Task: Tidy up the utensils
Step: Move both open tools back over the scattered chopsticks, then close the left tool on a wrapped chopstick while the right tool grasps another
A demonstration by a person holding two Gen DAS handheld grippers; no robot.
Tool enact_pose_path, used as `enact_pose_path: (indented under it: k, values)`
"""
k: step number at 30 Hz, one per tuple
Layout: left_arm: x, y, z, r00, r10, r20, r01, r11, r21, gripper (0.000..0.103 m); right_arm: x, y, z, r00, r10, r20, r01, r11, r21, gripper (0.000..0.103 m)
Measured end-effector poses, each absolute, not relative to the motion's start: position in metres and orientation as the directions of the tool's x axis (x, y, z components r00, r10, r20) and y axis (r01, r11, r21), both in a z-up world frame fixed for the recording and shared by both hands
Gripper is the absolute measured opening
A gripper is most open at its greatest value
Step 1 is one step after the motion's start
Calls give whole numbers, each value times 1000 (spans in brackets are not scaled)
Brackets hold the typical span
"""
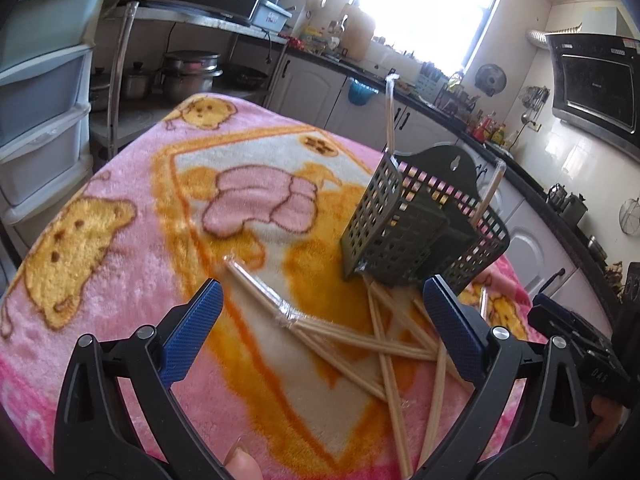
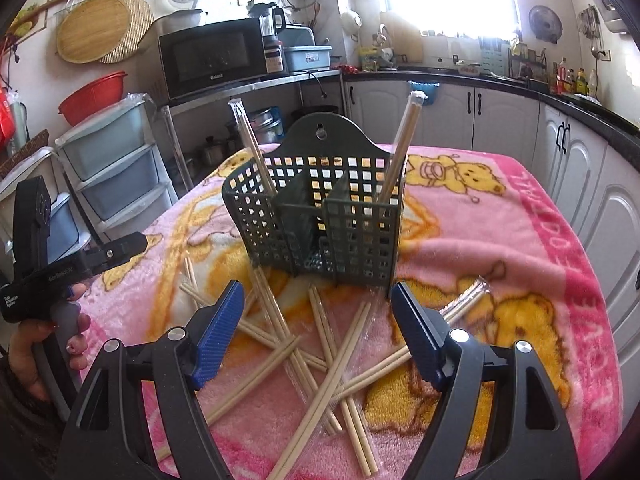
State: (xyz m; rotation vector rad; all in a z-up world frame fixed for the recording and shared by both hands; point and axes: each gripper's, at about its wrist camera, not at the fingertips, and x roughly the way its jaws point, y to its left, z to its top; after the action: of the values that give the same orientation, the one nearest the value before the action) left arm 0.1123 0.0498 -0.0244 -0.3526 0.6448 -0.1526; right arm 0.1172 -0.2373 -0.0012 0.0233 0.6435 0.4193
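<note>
A dark green perforated utensil holder stands on a pink blanket with bear pictures. Two wrapped chopstick pairs lean upright in its compartments. Several loose wooden chopsticks, some in clear wrap, lie crossed in front of the holder. My right gripper hovers open above that pile, nothing between its blue pads. My left gripper is open too, over the pile's left part, empty. The left gripper's body and a hand show at the right wrist view's left edge.
Plastic drawer units stand left of the table, beside a metal shelf with pots and a microwave. White cabinets and a dark counter run behind and to the right. The blanket's right side holds no utensils.
</note>
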Motion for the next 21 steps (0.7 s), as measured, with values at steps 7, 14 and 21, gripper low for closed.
enact_pose_path:
  k: [7,14,21]
  values:
    - [116,50,-46,746,-293,-597,30,912,-410,92,120,-237,-11,705,370,-605,-359,922,145,73]
    - [125,54,-69,697,-370,-615,10,862,-507,78,131,-241,-26,683,347,-643,-334,931,148,72]
    - [132,58,-78,678,-417,-605,-11,817,-577,58,148,-245,-45,640,324,-697,-300,940,162,60]
